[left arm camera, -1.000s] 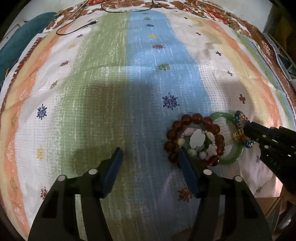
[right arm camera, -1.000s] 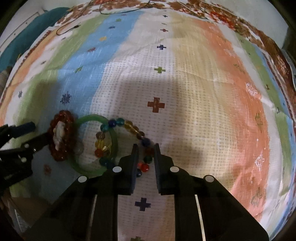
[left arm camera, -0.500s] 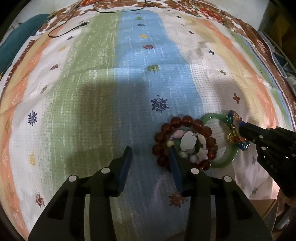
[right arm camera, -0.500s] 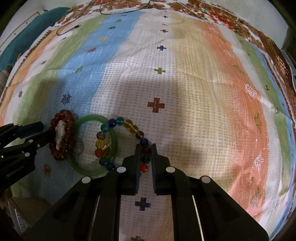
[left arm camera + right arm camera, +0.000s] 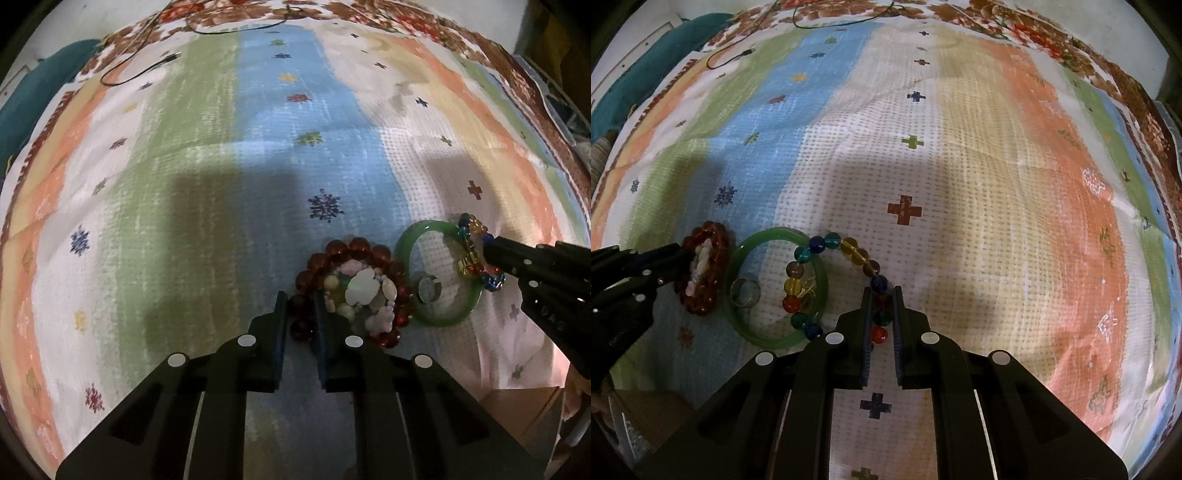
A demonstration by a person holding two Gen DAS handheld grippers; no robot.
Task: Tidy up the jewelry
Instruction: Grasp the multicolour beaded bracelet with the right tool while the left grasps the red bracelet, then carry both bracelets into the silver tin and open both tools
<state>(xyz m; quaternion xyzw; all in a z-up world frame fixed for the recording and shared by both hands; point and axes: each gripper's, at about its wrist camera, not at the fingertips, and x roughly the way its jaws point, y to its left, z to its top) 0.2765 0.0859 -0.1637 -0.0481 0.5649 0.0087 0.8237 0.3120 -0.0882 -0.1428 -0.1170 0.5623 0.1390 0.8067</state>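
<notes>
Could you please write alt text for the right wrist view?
The right gripper is shut on a multicoloured bead bracelet that overlaps a green bangle on a striped cloth. At left, the left gripper pinches a dark red bead bracelet.

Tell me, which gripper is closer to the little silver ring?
Left, though only narrowly. The left gripper pinches the red bracelet lying right beside the ring. The right gripper pinches the colorful bracelet on the green bangle's far side.
</notes>
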